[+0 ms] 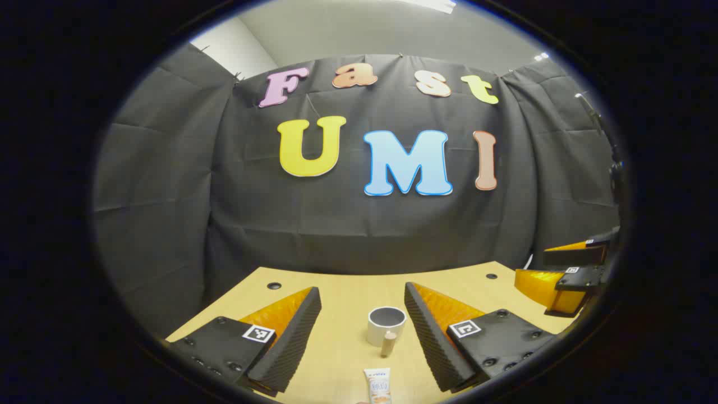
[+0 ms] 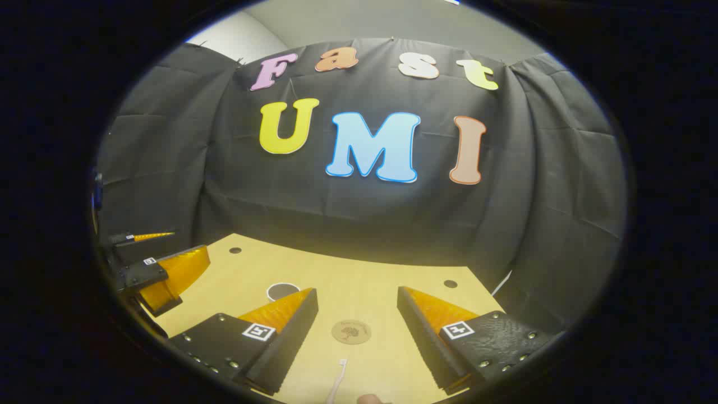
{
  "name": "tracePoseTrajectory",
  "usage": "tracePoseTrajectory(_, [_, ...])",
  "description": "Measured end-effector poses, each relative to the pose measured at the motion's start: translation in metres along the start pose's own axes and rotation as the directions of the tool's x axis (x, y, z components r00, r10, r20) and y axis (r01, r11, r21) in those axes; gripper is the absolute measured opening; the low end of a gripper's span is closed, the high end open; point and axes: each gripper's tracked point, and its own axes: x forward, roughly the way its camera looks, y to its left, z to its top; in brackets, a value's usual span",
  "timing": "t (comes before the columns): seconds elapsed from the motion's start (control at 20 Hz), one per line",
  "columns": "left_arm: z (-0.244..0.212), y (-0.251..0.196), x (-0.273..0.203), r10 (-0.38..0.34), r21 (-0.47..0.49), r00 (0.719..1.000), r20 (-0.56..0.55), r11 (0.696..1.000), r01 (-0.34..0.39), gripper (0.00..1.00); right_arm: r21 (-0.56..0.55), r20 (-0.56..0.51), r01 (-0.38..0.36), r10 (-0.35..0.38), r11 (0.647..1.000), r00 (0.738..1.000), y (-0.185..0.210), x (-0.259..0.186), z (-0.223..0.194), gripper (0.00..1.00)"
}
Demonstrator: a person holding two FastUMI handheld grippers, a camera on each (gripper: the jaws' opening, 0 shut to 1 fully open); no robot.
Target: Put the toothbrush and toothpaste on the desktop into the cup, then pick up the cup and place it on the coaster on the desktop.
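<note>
Pale wood made up the table (image 1: 348,292), and nothing had yet been lifted from it — by my reading, the task stood at its very first step. In the left gripper view the left hand-held gripper (image 1: 363,314) hovered level above the table, fingers spread wide with nothing between them. The white cup (image 1: 386,325) stood upright ahead, and the toothpaste (image 1: 377,386) lay nearer, its cap (image 1: 388,343) pointing toward the cup. The right hand-held gripper (image 2: 357,314) hung likewise, its fingers apart and empty. In its own view the round coaster (image 2: 351,331) lay ahead on the table and the toothbrush (image 2: 338,381) nearer, at the bottom edge. The next move probably called for the left one to dip down and close on the tube.
</note>
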Motion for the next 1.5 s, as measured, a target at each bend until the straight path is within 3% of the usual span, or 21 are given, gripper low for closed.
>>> tracePoseTrajectory(0.2, [0.005,-0.006,0.007,-0.025,0.022,1.0,0.001,0.999,0.025,0.97,-0.002,-0.005,0.002,-0.002,1.0,1.0,0.001,-0.001,0.0,0.92])
tracePoseTrajectory(0.5, [-0.022,-0.013,0.015,-0.075,0.036,0.992,-0.097,0.996,0.079,1.0,0.004,-0.079,0.003,-0.002,1.0,0.997,-0.001,0.004,-0.019,0.92])
tracePoseTrajectory(0.85, [-0.079,-0.031,0.025,-0.146,-0.002,0.947,-0.285,0.988,0.152,0.97,-0.01,-0.235,-0.013,0.01,1.0,0.972,0.002,0.011,-0.063,0.93])
tracePoseTrajectory(0.9, [-0.091,-0.033,0.026,-0.155,-0.012,0.932,-0.327,0.987,0.16,0.94,-0.009,-0.266,-0.019,0.016,1.0,0.964,0.004,0.012,-0.073,0.93])
tracePoseTrajectory(1.0, [-0.118,-0.035,0.026,-0.161,-0.028,0.897,-0.412,0.986,0.165,0.97,-0.01,-0.332,-0.021,0.017,1.0,0.943,0.004,0.012,-0.092,0.93])
tracePoseTrajectory(1.2, [-0.169,-0.027,0.026,-0.141,-0.045,0.799,-0.584,0.989,0.141,0.98,0.02,-0.47,-0.042,0.046,0.999,0.882,0.01,0.01,-0.131,0.93])
tracePoseTrajectory(1.35, [-0.199,-0.023,0.021,-0.141,-0.074,0.7,-0.7,0.989,0.125,0.98,0.019,-0.569,-0.053,0.054,0.998,0.821,0.011,0.013,-0.16,0.93])
tracePoseTrajectory(1.5, [-0.233,-0.018,0.012,-0.134,-0.095,0.598,-0.79,0.991,0.097,1.0,0.041,-0.668,-0.069,0.078,0.997,0.74,0.019,0.011,-0.19,0.93])
